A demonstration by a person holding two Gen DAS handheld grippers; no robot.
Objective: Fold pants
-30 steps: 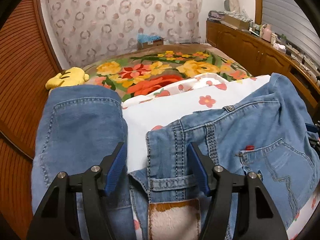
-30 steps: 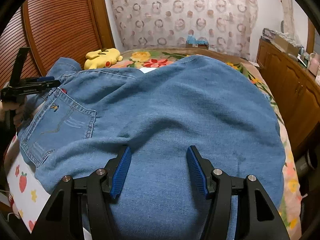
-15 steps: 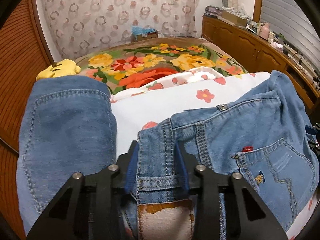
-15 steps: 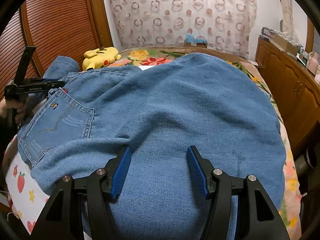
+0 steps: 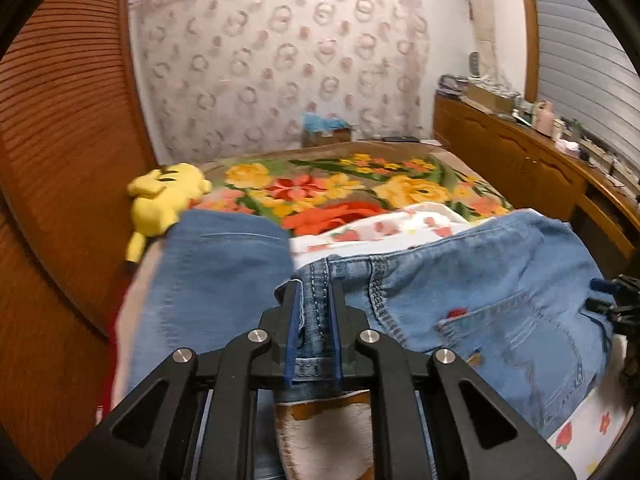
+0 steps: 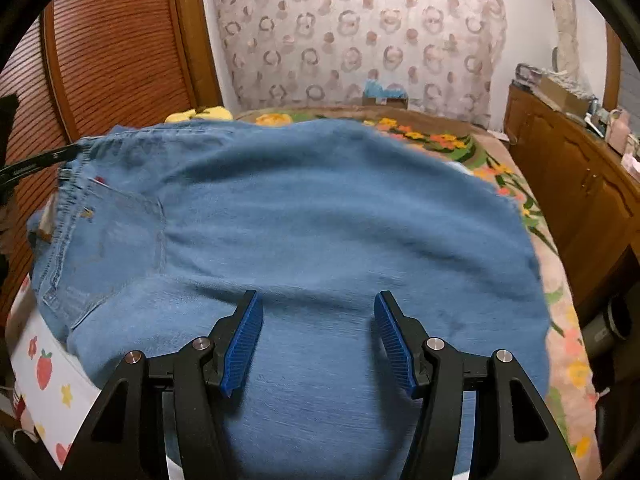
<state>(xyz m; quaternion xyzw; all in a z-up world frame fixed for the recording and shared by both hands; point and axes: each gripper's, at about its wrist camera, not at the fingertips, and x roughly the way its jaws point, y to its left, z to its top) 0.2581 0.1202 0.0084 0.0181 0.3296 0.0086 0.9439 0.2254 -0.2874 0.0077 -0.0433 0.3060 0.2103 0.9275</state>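
Blue jeans [image 5: 472, 280] lie across the bed on a white strawberry-print sheet [image 5: 384, 228]. My left gripper [image 5: 314, 308] is shut on the jeans' waistband [image 5: 316, 300] and lifts it off the sheet. One jeans leg [image 5: 216, 268] lies to its left. In the right wrist view the jeans [image 6: 320, 220] fill the middle, back pocket [image 6: 108, 248] at left. My right gripper [image 6: 318, 332] is open just above the denim, with nothing between its blue pads. The left gripper's tip [image 6: 40, 162] shows at the waistband, far left.
A floral blanket [image 5: 340, 184] covers the far bed. A yellow plush toy [image 5: 164, 200] lies at the left edge by the wooden slatted wall [image 5: 60, 140]. A wooden cabinet [image 5: 520, 160] with clutter runs along the right. A patterned curtain [image 5: 280, 64] hangs behind.
My left gripper closed on the jeans' waistband and has raised it; the view has tilted up. The jeans have shifted in the right wrist view. My right gripper stays open.
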